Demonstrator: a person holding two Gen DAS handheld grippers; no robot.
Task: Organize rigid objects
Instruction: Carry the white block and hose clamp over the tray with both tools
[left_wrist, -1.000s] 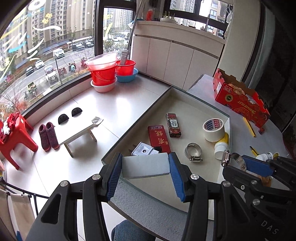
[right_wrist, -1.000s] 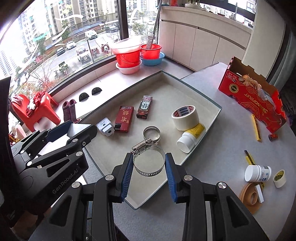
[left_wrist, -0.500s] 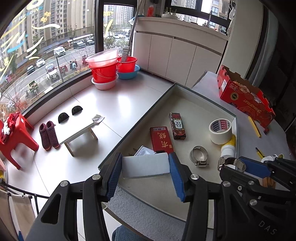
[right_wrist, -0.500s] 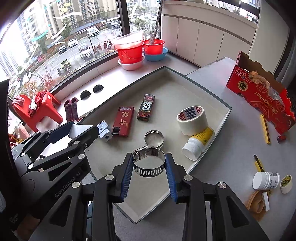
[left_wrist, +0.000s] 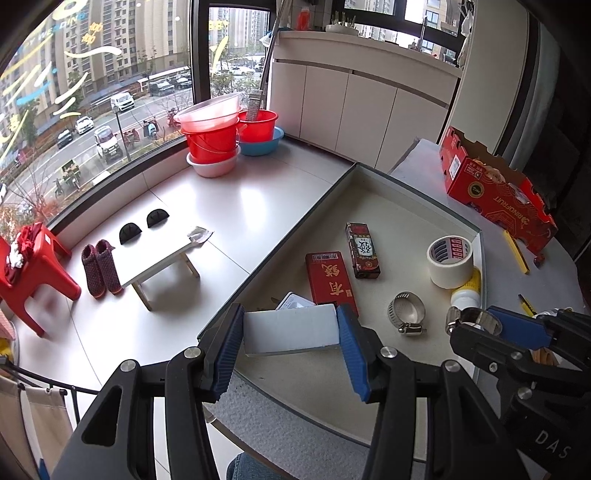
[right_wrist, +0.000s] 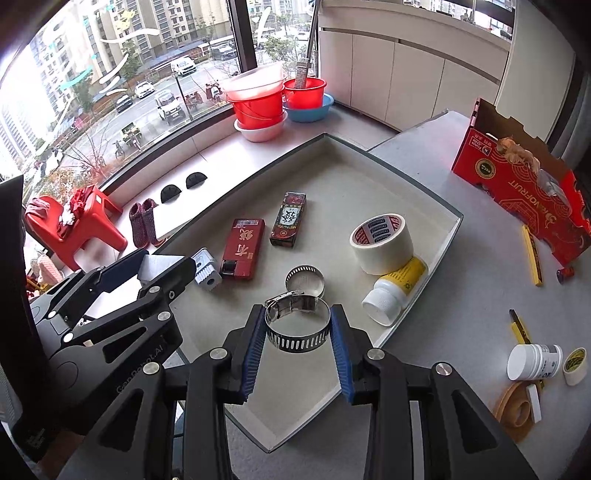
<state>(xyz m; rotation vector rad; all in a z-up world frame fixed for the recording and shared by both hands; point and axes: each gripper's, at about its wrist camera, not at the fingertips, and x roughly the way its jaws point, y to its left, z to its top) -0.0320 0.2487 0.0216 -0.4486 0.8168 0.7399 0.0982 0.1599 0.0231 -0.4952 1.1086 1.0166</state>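
Right tool (right_wrist: 298, 328) clamped on hose clamp (right_wrist: 297, 322), left tool (left_wrist: 290, 328) on white block (left_wrist: 291, 328); pill jar (right_wrist: 534, 362) only in right view.

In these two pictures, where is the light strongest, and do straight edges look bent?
Left wrist view: daylight from the window, a pale sheen on the floor, tray edge bowed by the fisheye. Right wrist view: the window's upper left corner is washed out white; the tray rim curves; the hose clamp is sharp.

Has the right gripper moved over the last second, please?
Yes. The right gripper, shut on its hose clamp, moved forward toward the loose clamp in the tray.
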